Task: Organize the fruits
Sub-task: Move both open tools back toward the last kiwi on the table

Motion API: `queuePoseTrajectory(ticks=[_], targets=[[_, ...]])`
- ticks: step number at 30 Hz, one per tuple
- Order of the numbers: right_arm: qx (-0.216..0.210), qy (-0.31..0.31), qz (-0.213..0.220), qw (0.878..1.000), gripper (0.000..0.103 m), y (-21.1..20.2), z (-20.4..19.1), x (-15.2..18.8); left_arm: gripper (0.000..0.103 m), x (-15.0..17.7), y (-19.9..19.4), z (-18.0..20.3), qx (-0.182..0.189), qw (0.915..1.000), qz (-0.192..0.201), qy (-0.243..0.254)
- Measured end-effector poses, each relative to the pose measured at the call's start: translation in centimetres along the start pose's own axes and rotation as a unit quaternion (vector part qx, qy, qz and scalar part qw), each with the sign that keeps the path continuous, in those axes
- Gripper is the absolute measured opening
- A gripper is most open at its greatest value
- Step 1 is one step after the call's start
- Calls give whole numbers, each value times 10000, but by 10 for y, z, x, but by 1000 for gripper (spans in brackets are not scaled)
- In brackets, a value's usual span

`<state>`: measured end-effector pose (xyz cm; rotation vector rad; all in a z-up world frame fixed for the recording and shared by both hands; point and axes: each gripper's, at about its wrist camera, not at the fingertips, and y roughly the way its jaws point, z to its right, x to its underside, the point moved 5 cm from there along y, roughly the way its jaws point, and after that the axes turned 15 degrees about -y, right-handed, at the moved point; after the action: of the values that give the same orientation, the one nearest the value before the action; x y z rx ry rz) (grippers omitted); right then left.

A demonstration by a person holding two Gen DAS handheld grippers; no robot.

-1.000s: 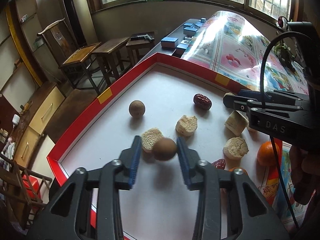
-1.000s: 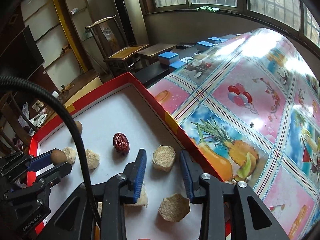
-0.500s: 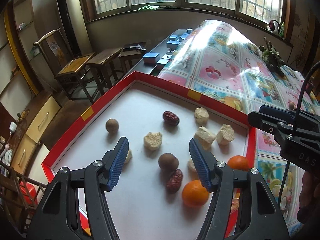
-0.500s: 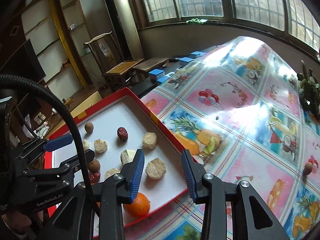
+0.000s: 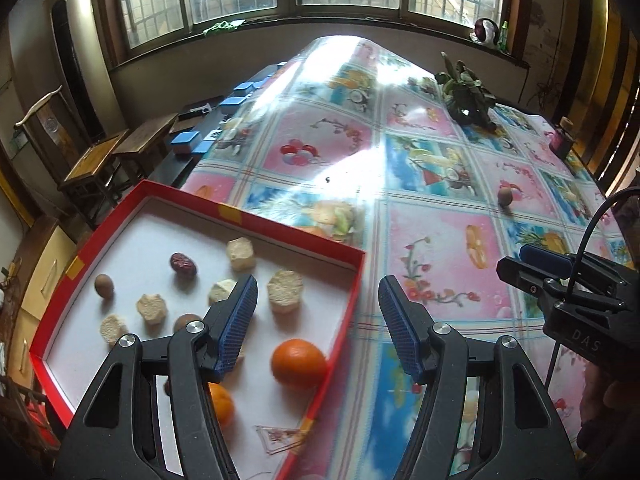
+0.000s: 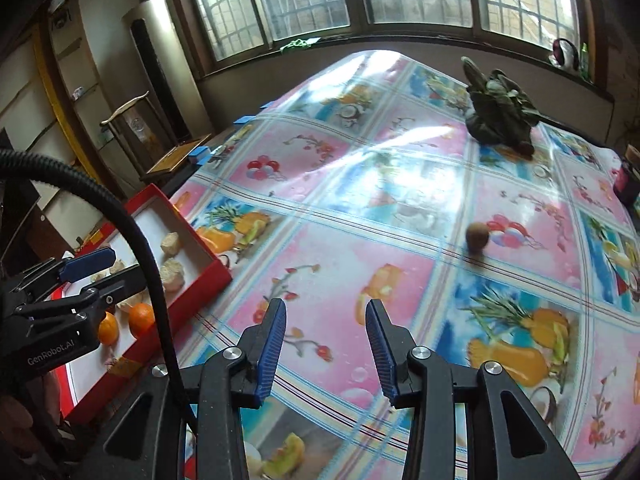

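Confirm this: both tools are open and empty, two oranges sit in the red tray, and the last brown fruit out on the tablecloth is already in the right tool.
Not so. The brown fruit lies loose on the tablecloth, ahead of the right tool, as the right wrist view shows. The rest holds: left tool open and empty, two oranges in the red tray.

- left gripper (image 5: 318, 324): black plastic arms, ribbed blue pads, silver screws at the pivots; white "genrobot.ai" lettering on its body in the right wrist view.
- right gripper (image 6: 326, 346): same black-and-blue build, "das" marking, black ribbed cable.
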<state>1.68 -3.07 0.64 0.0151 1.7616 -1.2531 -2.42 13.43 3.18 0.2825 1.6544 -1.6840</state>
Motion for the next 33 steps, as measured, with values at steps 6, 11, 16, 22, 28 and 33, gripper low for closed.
queuePoseTrajectory(ticks=[6,11,16,22,28,33], targets=[[330,317,-20,9990,40,-16,38,23,64,4,7,46,295,9991,-136,263],[529,656,-19,9964,41,-26,69,39,64,6,17,74,468,9978,-270,376],[625,812,-17,9947,41,-33,86,48,64,9,27,94,481,9972,-358,453],[689,827,8,9942,41,-35,94,50,64,9,41,108,409,9972,-398,479],[720,883,7,9935,42,-36,100,52,64,7,53,122,398,9970,-452,478],[768,921,10,9928,43,-37,108,52,64,4,64,135,425,9966,-515,479]])
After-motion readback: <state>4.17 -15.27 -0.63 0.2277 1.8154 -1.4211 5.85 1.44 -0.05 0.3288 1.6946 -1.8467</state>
